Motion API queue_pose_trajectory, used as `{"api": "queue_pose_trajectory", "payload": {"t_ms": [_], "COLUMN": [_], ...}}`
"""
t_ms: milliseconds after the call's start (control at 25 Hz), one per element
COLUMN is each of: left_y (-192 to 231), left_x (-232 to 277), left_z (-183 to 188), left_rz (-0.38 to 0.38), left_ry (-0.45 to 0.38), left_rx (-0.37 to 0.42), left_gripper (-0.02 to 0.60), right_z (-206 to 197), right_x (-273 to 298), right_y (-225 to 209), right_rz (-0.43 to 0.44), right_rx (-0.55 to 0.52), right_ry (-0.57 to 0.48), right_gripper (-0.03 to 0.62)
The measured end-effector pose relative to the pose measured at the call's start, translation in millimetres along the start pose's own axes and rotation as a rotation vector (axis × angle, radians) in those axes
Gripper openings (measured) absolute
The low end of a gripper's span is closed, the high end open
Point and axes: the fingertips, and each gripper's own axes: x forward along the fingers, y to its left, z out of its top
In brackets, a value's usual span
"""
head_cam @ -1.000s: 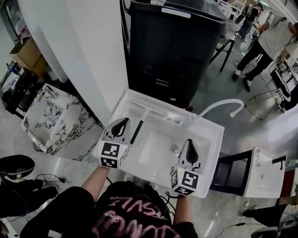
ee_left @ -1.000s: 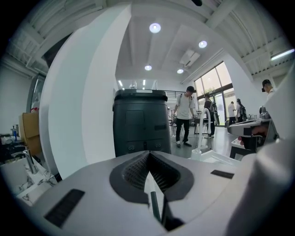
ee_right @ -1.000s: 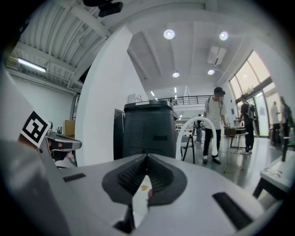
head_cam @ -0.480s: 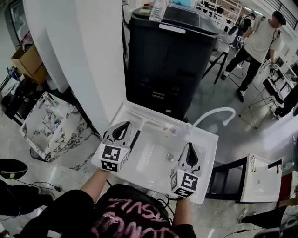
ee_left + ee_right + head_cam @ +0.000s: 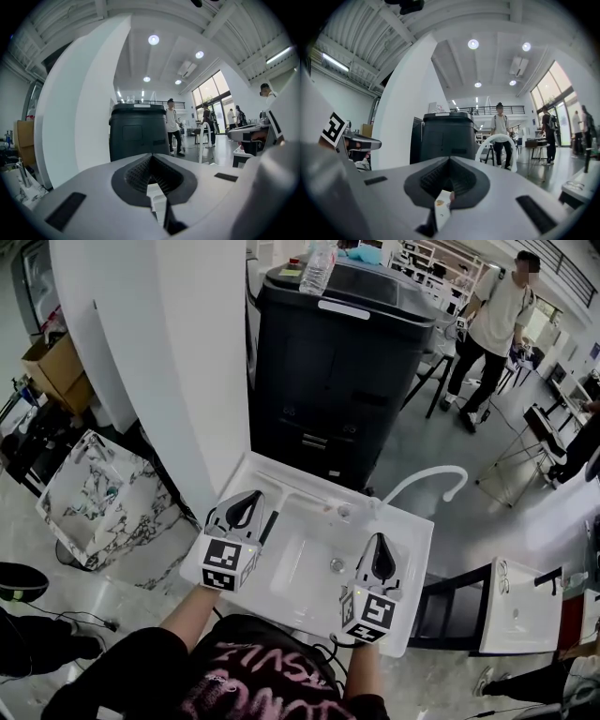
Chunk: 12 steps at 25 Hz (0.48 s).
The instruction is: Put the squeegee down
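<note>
Fingers (image 5: 136, 176) together; squeegee (image 5: 269, 519) on sink (image 5: 417, 532).

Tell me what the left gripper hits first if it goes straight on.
Probably the black cabinet, dead ahead of the left gripper. Nothing shows in between. The pillar stands just left of that line, but depth is unclear.

Nothing legible anywhere; pink lettering on the black shirt (image 5: 267, 679) too warped to read.

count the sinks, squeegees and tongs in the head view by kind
sinks: 3 (middle white sink, marbled sink, right white sink)
squeegee: 1
tongs: 2 (left tongs, right tongs)
total: 6
</note>
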Motion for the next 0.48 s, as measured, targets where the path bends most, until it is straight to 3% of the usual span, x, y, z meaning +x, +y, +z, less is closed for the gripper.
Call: {"api": "queue_pose_trajectory", "payload": {"t_ms": [480], "left_y": [-3.5], "left_x": [3.4], "left_z": [-0.1], "left_rz": [-0.005], "left_ry": [-0.011], "left_rx": [-0.002], "left_gripper": [0.01], "right_z": [-3.7], "right_x": [8.1], "right_y": [2.1], "right_rz": [0.016], "right_rx": [-0.012], "right_ry": [0.007], "right_gripper": [0.02]}}
